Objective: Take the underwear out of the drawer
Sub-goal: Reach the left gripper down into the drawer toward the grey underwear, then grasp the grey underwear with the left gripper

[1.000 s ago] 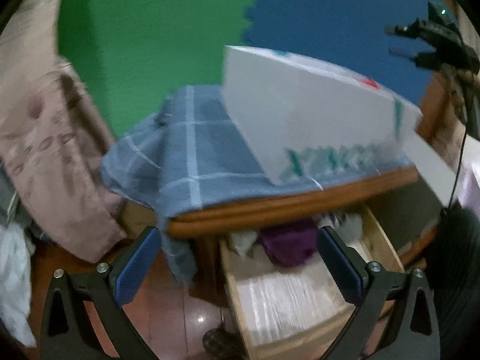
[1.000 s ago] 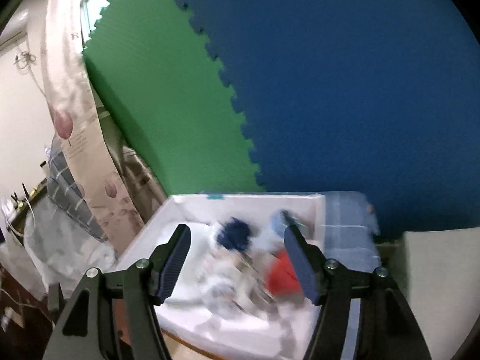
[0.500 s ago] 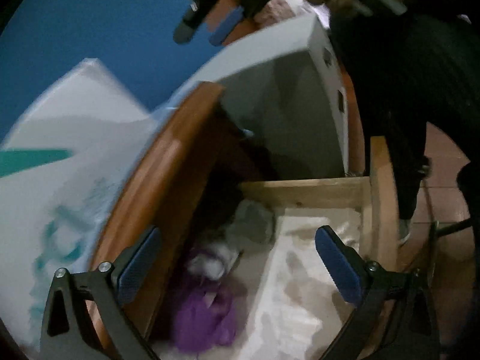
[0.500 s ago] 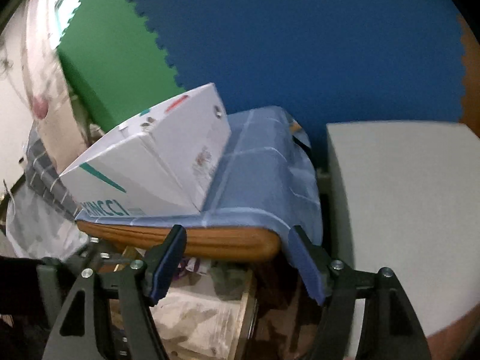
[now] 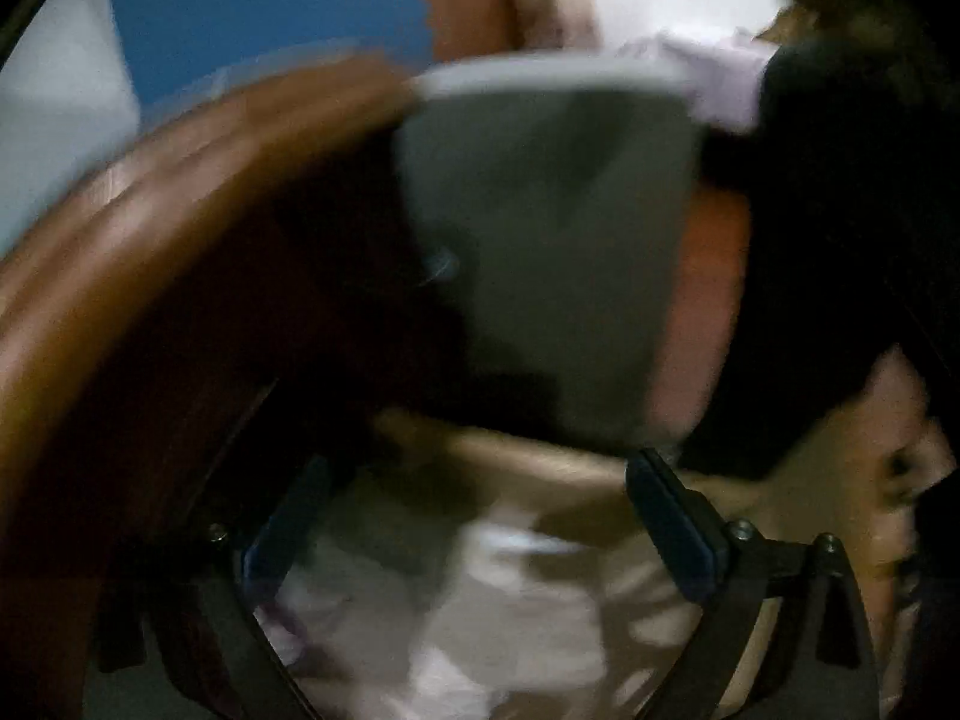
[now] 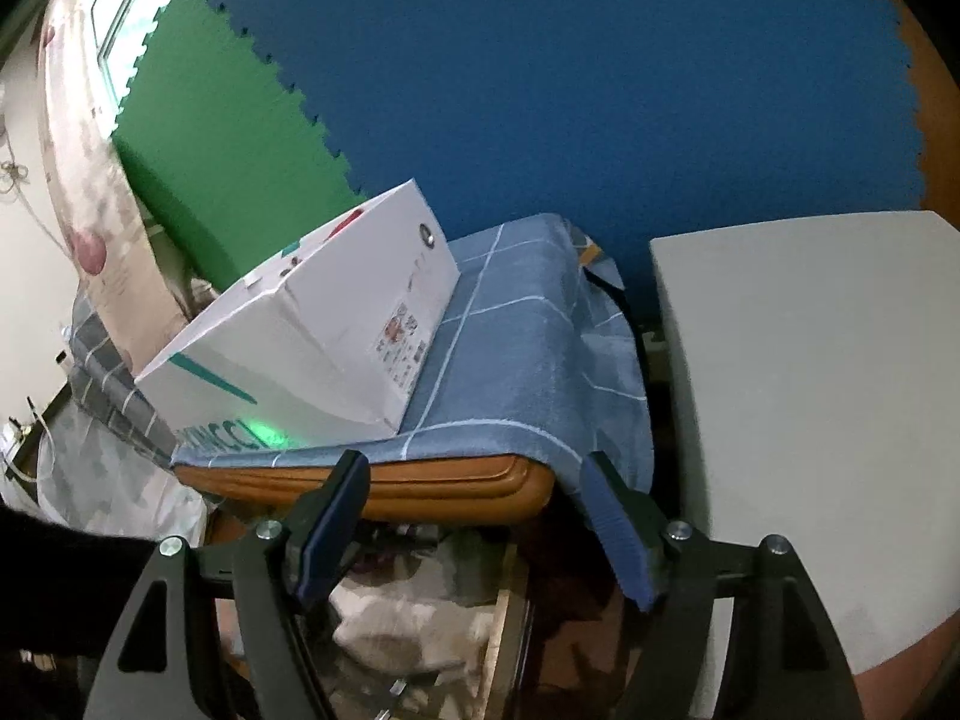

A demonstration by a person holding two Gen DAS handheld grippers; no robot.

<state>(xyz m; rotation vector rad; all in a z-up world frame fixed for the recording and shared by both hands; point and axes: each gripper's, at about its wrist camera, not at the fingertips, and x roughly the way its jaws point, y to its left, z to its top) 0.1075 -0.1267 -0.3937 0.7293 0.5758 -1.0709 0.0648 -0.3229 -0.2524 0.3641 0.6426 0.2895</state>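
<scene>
The wooden drawer (image 5: 540, 456) is pulled out under the brown tabletop edge (image 5: 156, 198). My left gripper (image 5: 474, 528) is open and low inside the drawer, over pale crumpled cloth (image 5: 480, 618); this view is blurred and I cannot tell which piece is underwear. My right gripper (image 6: 474, 522) is open and empty, in front of the tabletop edge (image 6: 420, 480) and above the open drawer (image 6: 510, 618), where light cloth (image 6: 408, 618) lies.
A white cardboard box (image 6: 312, 336) sits on a blue checked cloth (image 6: 516, 348) over the tabletop. A grey cabinet (image 6: 798, 420) stands right of the drawer, also in the left wrist view (image 5: 552, 252). Blue and green foam mats (image 6: 540, 72) cover the wall.
My left gripper has gone from outside the drawer down into it, close to the cloth. My right gripper has dropped from the box top to the tabletop edge above the drawer.
</scene>
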